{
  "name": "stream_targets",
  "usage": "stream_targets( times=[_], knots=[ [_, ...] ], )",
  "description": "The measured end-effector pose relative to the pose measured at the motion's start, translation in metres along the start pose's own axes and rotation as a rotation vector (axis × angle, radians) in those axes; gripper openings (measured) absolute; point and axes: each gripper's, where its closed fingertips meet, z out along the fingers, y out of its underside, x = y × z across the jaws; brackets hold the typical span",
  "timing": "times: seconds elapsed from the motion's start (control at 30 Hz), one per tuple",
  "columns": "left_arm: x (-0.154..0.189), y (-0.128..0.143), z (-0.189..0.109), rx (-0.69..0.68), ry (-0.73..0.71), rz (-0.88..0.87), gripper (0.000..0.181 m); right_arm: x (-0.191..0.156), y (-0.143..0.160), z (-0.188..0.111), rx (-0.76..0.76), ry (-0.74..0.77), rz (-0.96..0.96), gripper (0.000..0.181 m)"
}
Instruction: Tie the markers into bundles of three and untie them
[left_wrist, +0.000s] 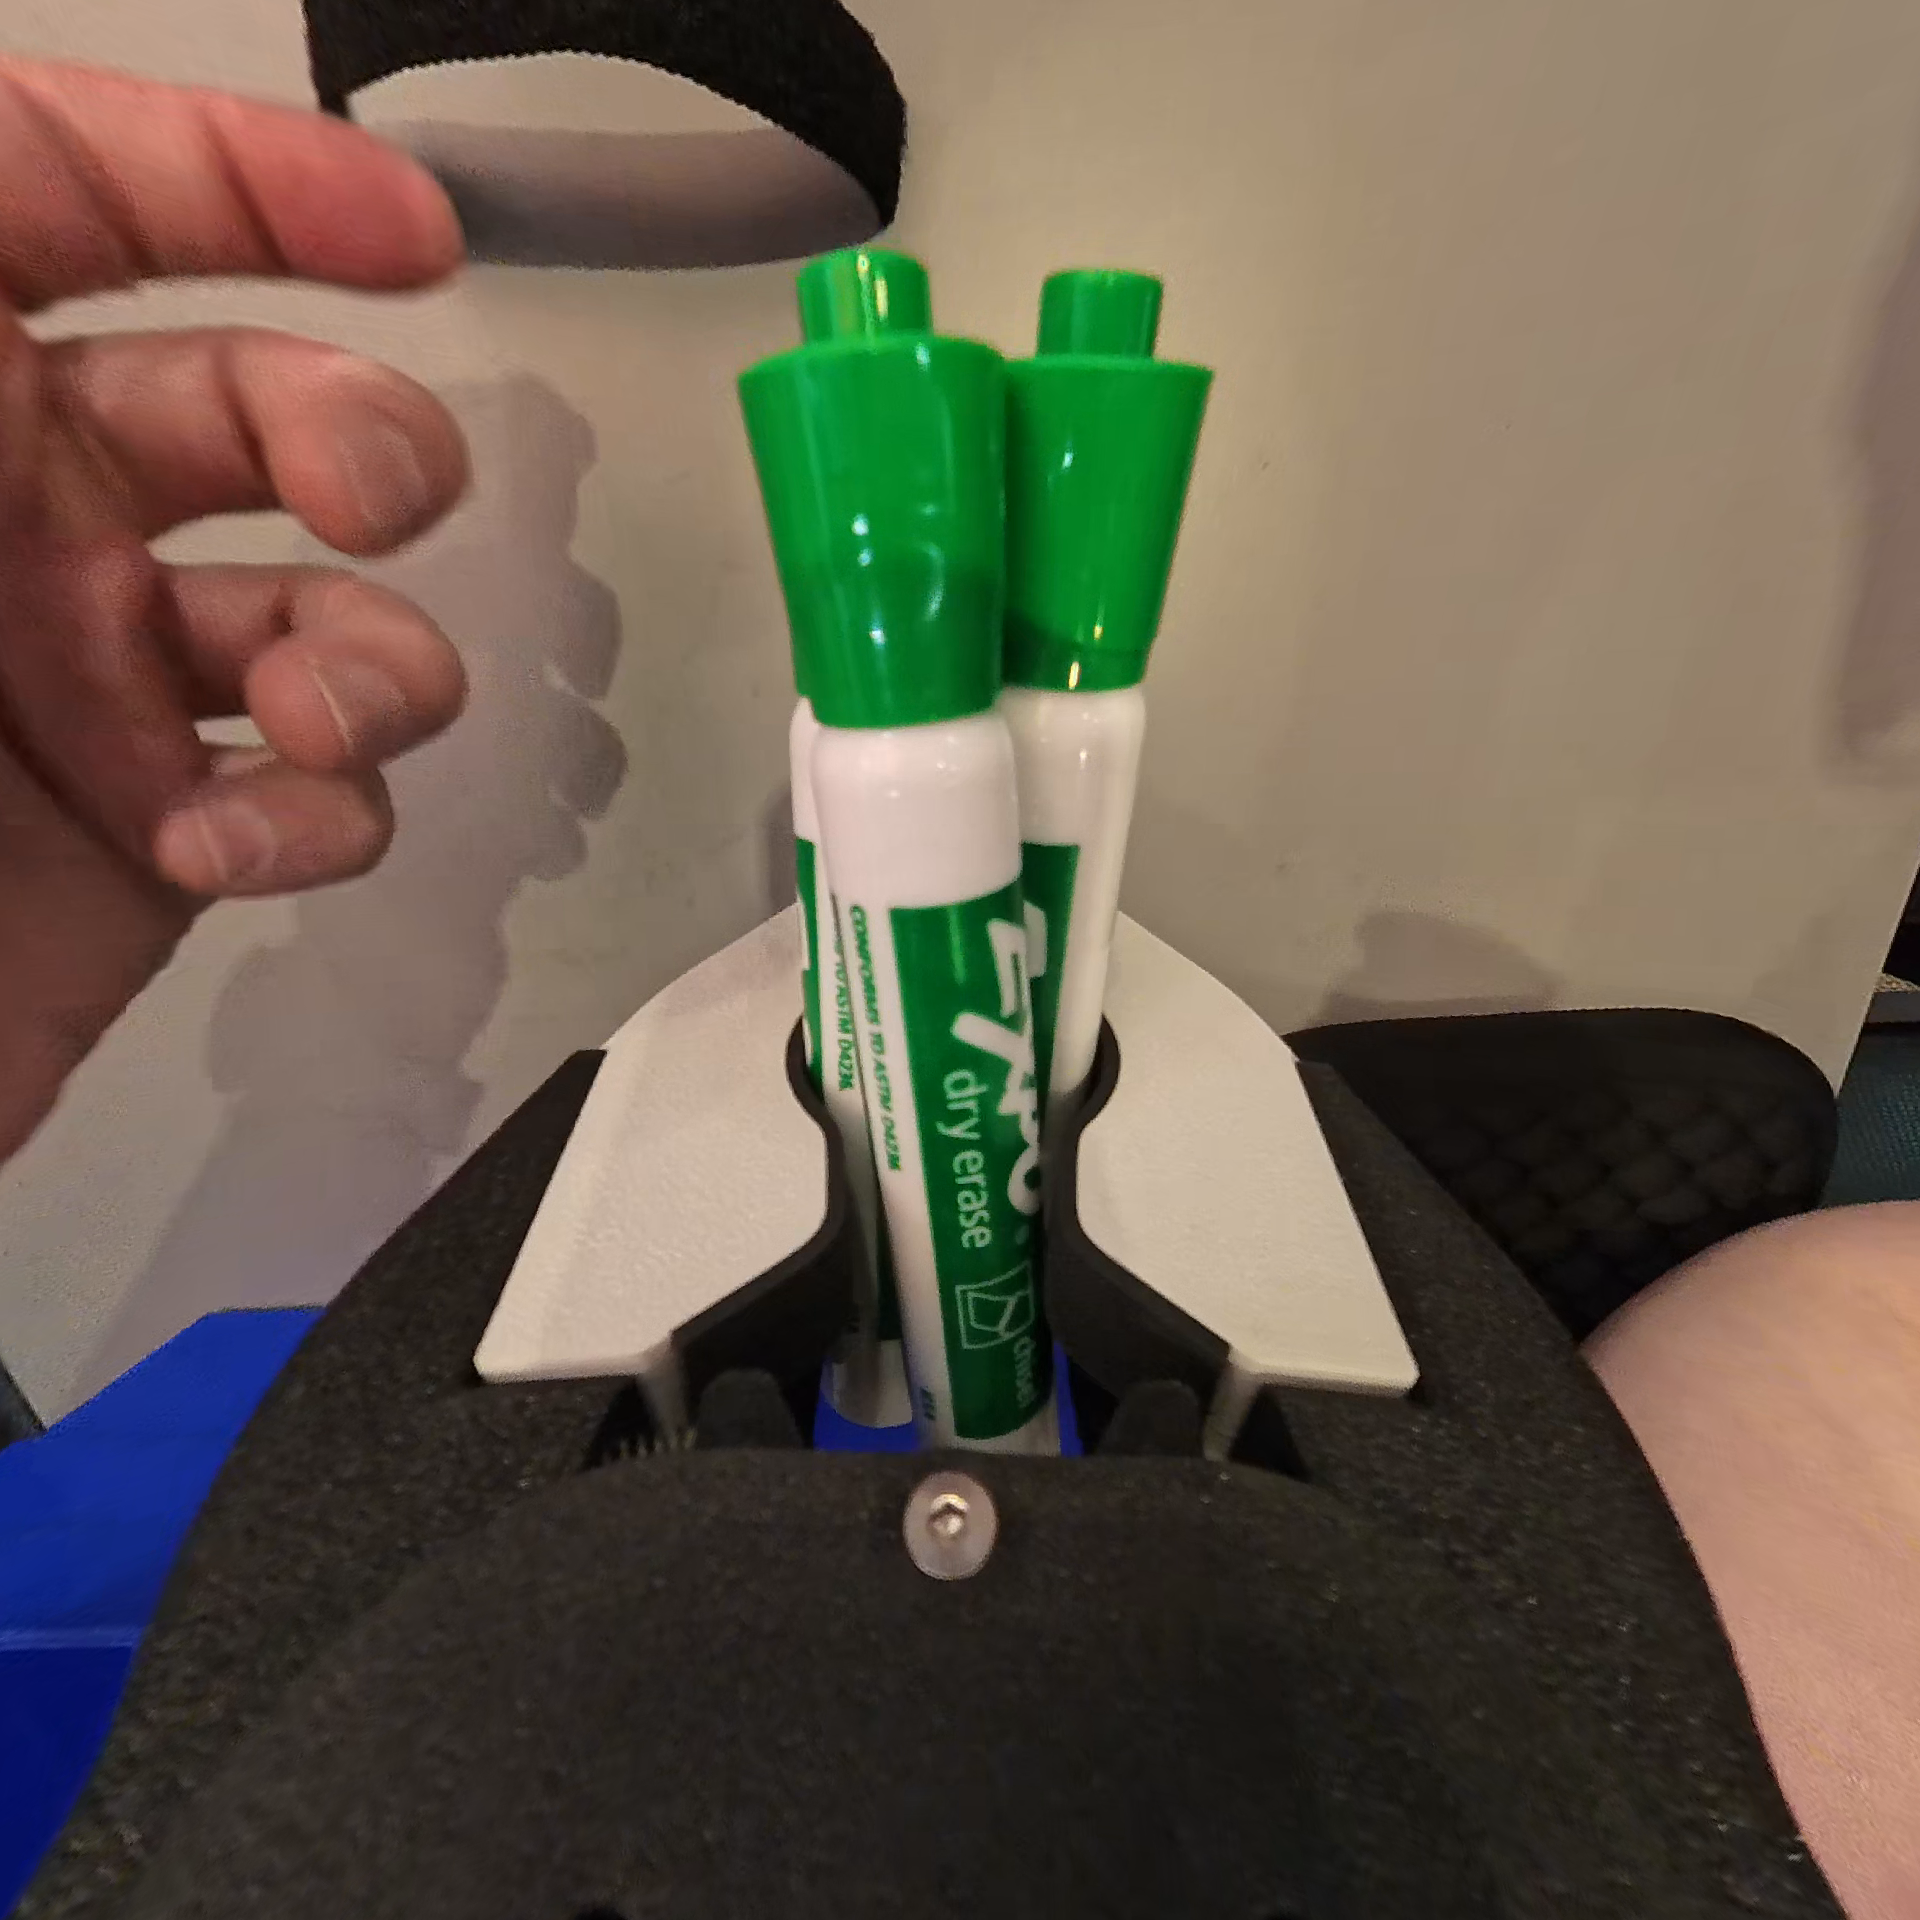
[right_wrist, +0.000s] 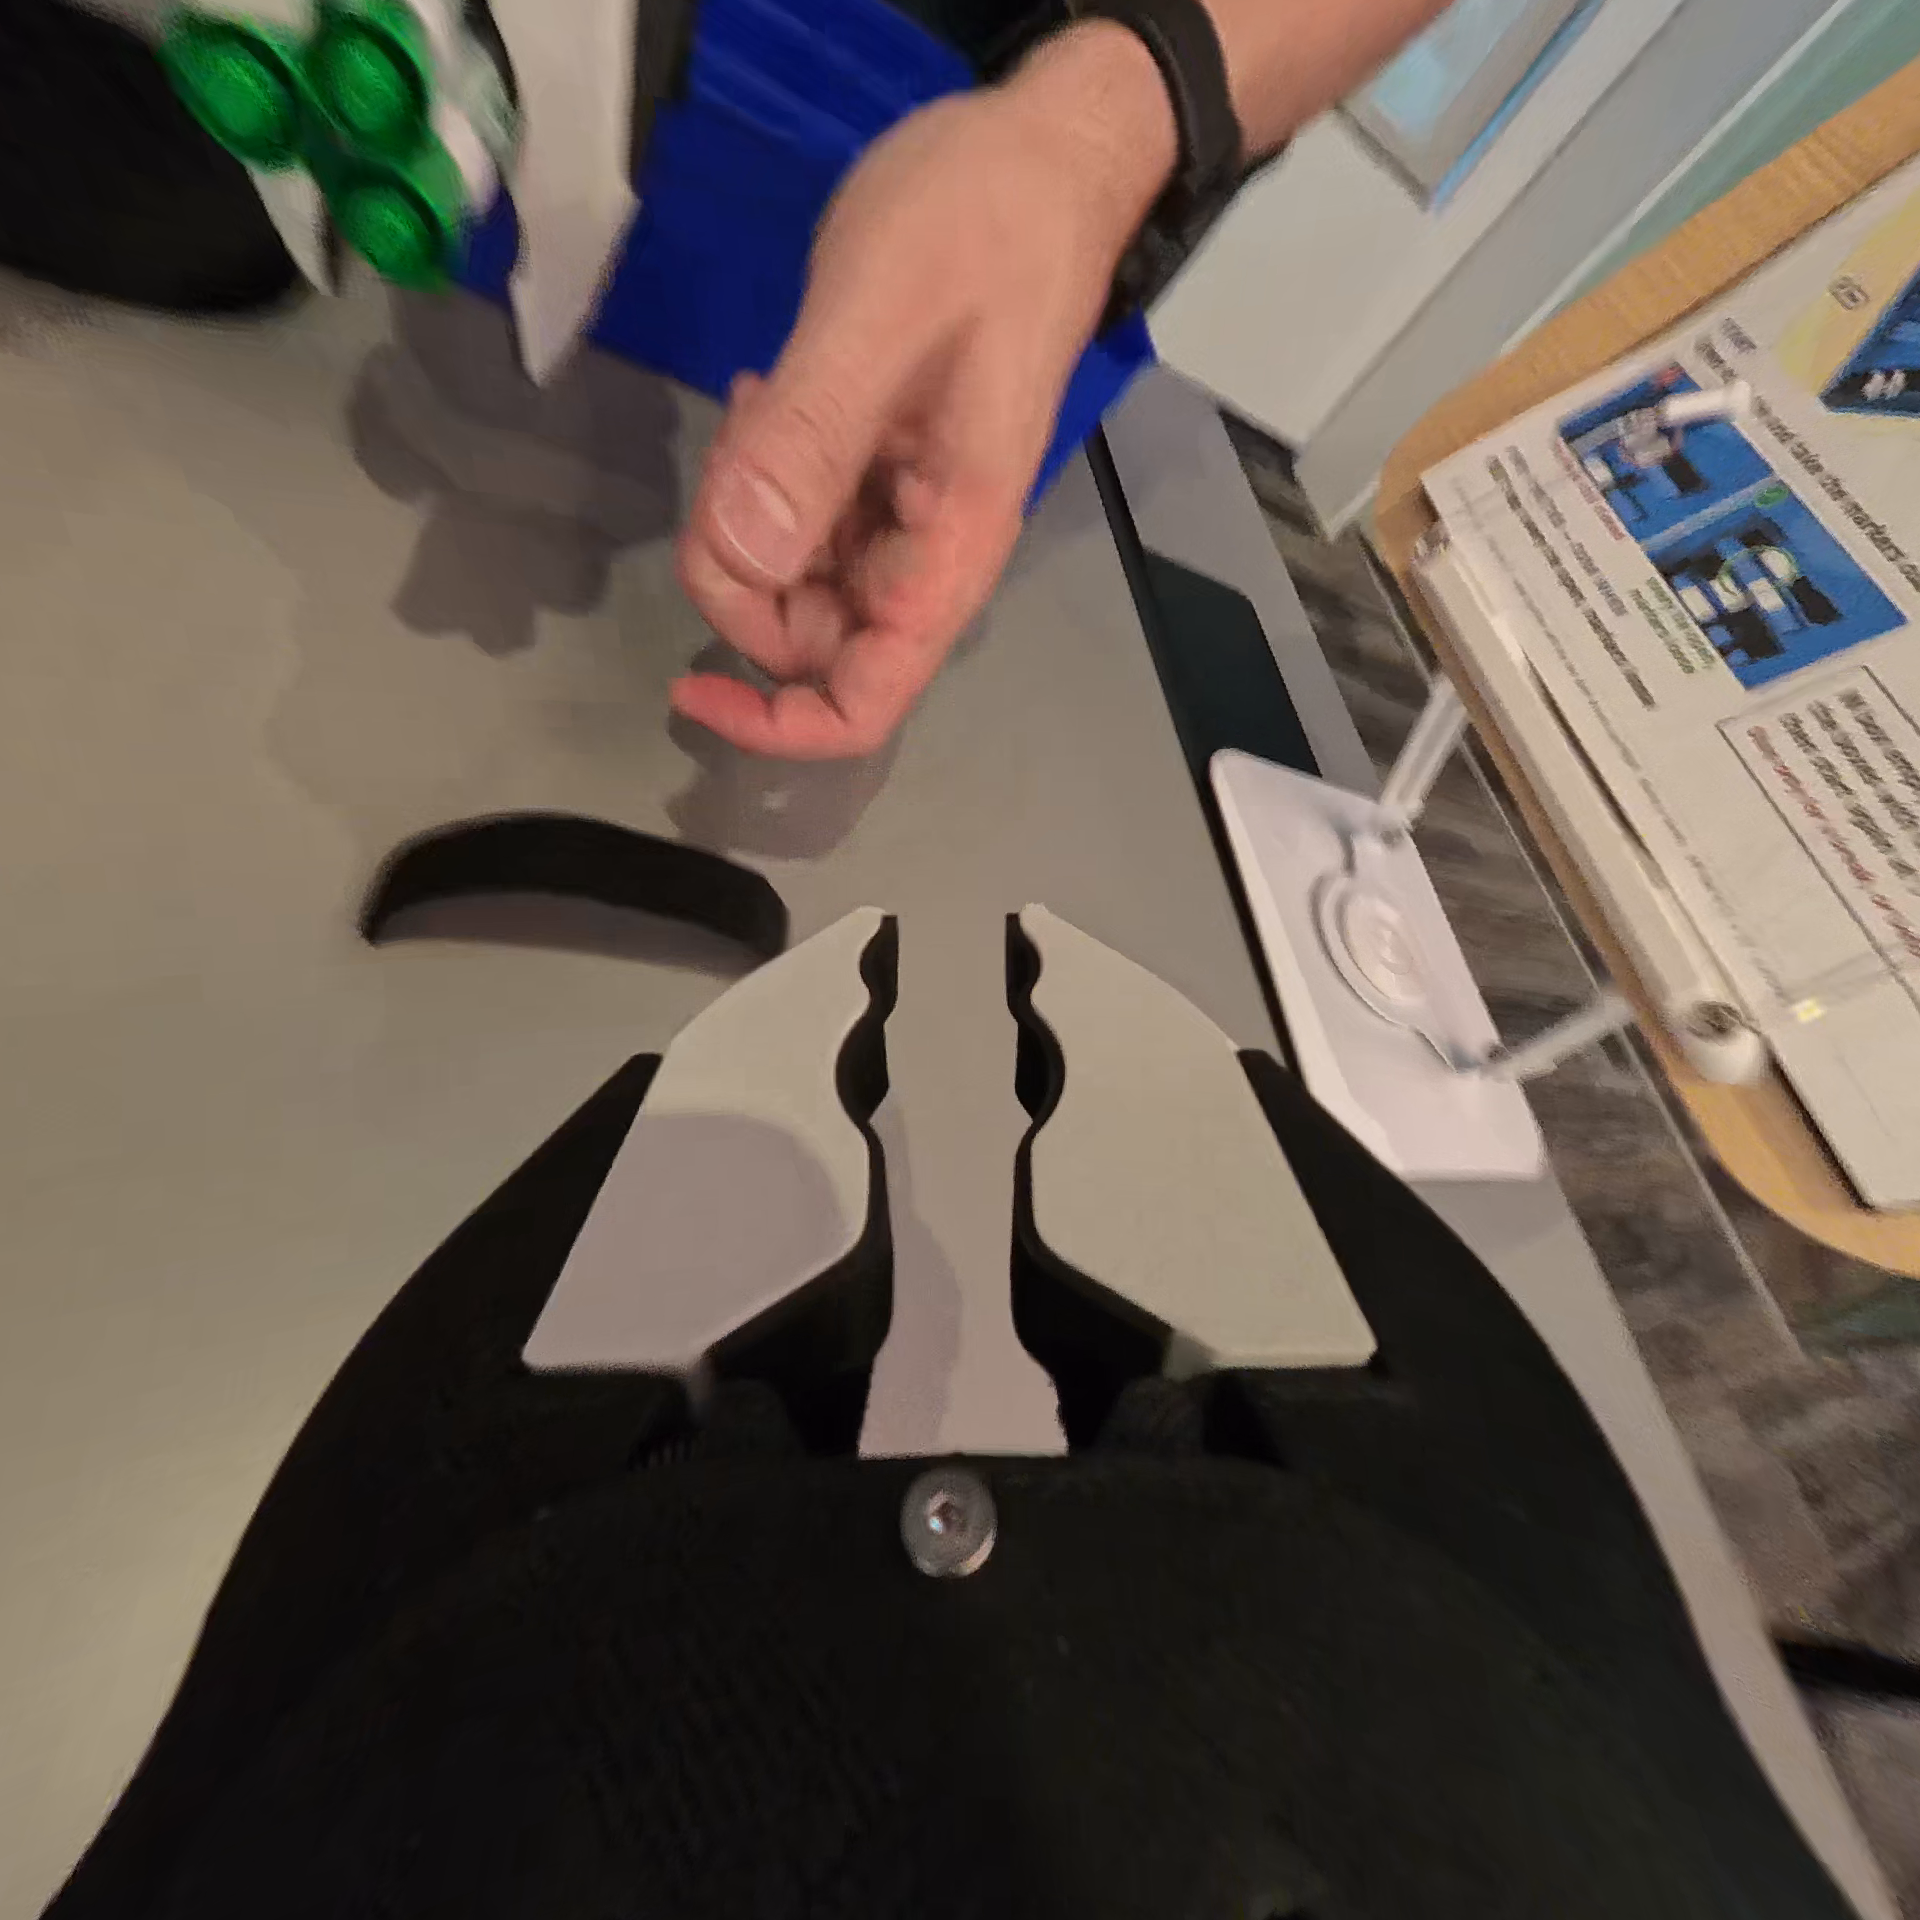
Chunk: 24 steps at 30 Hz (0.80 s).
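Now our left gripper (left_wrist: 951, 1049) clamps three slick, rigid green-capped white markers (left_wrist: 935, 831); our right gripper (right_wrist: 951, 925) gapes empty beside the limp black fabric strap (right_wrist: 571, 883), best pinched mid-band.

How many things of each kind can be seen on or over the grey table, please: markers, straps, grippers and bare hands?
Green markers: 3, held together in the left gripper
Black strap: 1, lying loose on the table
Grippers: 2, the left one and the right gripper, which is empty
Bare hand: 1
Total: 7
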Motion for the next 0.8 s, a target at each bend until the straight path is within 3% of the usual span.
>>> stream_targets(
  times=[0.1, 0.2, 0.4, 0.5, 0.6, 0.8],
  knots=[
    [-0.001, 0.004, 0.000, -0.004, 0.004, -0.010, 0.042, -0.024, -0.003, 0.013, 0.102, -0.018, -0.015, 0.027],
    [-0.001, 0.004, -0.001, 0.000, 0.008, -0.014, 0.042, -0.038, 0.024, 0.029, -0.051, -0.021, -0.151, 0.035],
    [-0.002, 0.006, -0.001, 0.009, 0.015, -0.017, 0.042, -0.068, 0.024, 0.053, -0.049, -0.105, -0.192, 0.040],
    [-0.003, 0.006, -0.002, 0.013, 0.012, -0.020, 0.042, -0.075, 0.027, 0.063, -0.060, -0.115, -0.213, 0.036],
    [-0.004, 0.006, -0.002, 0.017, 0.009, -0.024, 0.042, -0.076, 0.027, 0.066, -0.062, -0.104, -0.247, 0.007],
    [-0.007, 0.004, 0.006, 0.001, 0.014, -0.020, 0.042, -0.062, 0.008, 0.058, -0.046, -0.021, -0.293, 0.004]
  ],
)
